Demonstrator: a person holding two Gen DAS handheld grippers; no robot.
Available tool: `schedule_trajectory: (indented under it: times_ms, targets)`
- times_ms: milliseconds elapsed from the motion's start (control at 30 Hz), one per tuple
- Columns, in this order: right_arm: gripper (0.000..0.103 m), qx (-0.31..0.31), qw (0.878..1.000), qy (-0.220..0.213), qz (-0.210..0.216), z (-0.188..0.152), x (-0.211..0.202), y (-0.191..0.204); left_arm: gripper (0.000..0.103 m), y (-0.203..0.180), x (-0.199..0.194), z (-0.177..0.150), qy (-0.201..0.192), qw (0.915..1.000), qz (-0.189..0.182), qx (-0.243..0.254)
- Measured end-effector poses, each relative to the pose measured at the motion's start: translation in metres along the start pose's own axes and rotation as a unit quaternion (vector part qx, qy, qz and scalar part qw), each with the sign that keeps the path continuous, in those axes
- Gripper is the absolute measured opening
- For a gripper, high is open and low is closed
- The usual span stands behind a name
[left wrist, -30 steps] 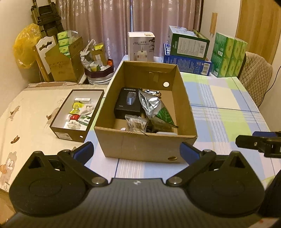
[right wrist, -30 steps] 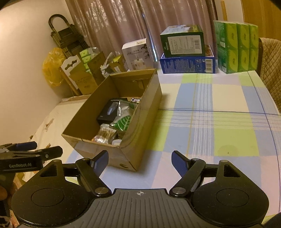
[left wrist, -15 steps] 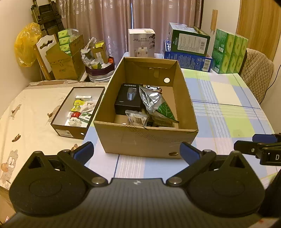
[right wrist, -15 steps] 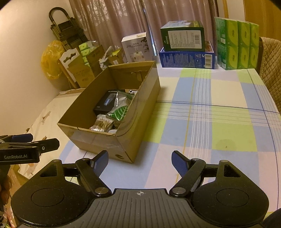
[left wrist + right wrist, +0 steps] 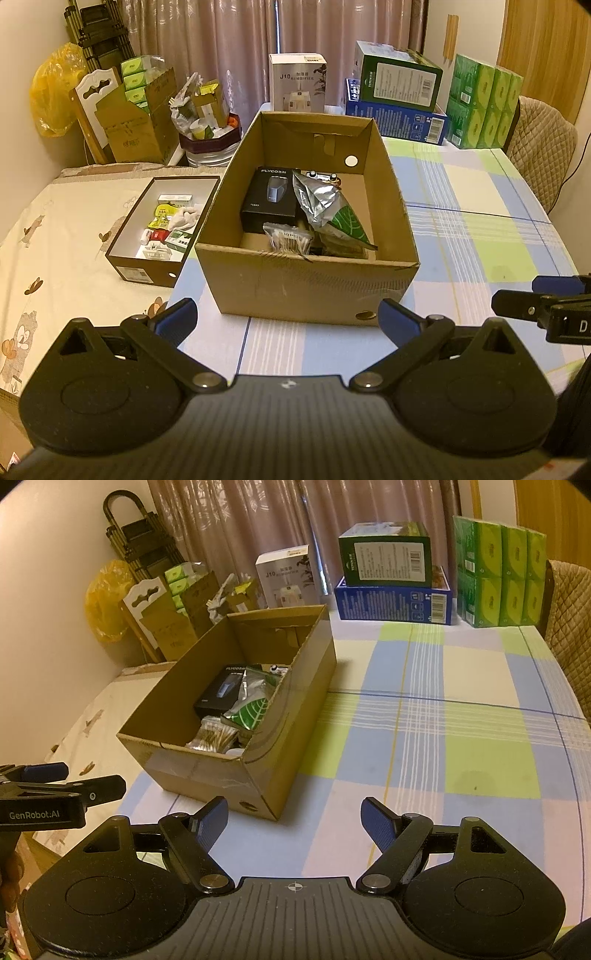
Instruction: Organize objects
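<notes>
While the left gripper (image 5: 286, 314) hangs spread and empty, the cardboard box (image 5: 310, 284) sits straight ahead near the table's (image 5: 480, 192) front-left corner, long axis running away from it, holding a black box (image 5: 271, 201), foil bag (image 5: 328, 212) and cotton swabs (image 5: 288, 242). From the right gripper (image 5: 295, 821), also spread and empty, that box (image 5: 207, 764) lies ahead-left, so the left hand looks nearer.

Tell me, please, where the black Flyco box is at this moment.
In the left wrist view, the black Flyco box lies inside the cardboard box, in its back-left part, directly left of the silver foil pouch.
</notes>
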State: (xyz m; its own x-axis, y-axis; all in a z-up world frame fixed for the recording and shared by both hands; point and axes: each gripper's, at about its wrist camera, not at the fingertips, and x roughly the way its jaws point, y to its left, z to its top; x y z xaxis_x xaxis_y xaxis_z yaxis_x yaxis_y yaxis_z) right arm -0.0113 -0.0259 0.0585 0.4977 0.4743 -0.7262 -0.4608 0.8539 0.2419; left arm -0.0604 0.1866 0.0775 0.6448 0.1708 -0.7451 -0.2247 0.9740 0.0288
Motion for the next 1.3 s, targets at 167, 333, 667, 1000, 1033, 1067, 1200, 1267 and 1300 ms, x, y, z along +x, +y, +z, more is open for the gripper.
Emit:
schedule_trajectory:
  times_ms: [167,333,667,1000,1033,1067,1200,1267,1300]
  targets:
    - [0.076,-0.001,1.0,0.007,-0.004,-0.002,0.003,-0.0005,0.102,-0.0009,0.0011,-0.0014,0.003,1.0,0.0,0.003]
    - [0.076,-0.005,1.0,0.012,-0.005,-0.0035,0.0048,0.0007,0.102,-0.0016,0.0027,-0.0014,0.005,1.0,-0.002,0.003]
    - [0.076,-0.007,1.0,0.013,-0.005,-0.0041,0.0064,0.0031,0.102,-0.0034,0.0045,-0.0041,0.008,1.0,0.001,0.005]
    - [0.076,-0.012,1.0,0.012,-0.013,-0.0024,0.0068,0.0067,0.102,-0.0026,0.0048,-0.0053,0.008,0.9999,0.001,0.007]
    - [0.076,-0.013,1.0,0.012,-0.013,-0.0021,0.0071,0.0071,0.102,-0.0026,0.0047,-0.0053,0.008,0.9999,0.0,0.007]
    - [0.076,-0.013,1.0,0.012,-0.013,-0.0018,0.0072,0.0073,0.102,-0.0029,0.0046,-0.0051,0.008,0.9999,0.001,0.007]
    - [0.076,-0.013,1.0,0.011,-0.012,-0.0008,0.0073,0.0077,0.102,-0.0031,0.0043,-0.0048,0.008,0.9999,0.001,0.008]
    - [0.076,-0.013,1.0,0.012,-0.012,-0.0007,0.0075,0.0078,0.102,-0.003,0.0042,-0.0049,0.008,0.9999,0.001,0.008]
    - [0.076,-0.012,1.0,0.012,-0.011,-0.0009,0.0075,0.0078,0.102,-0.003,0.0042,-0.0048,0.008,0.9999,0.0,0.007]
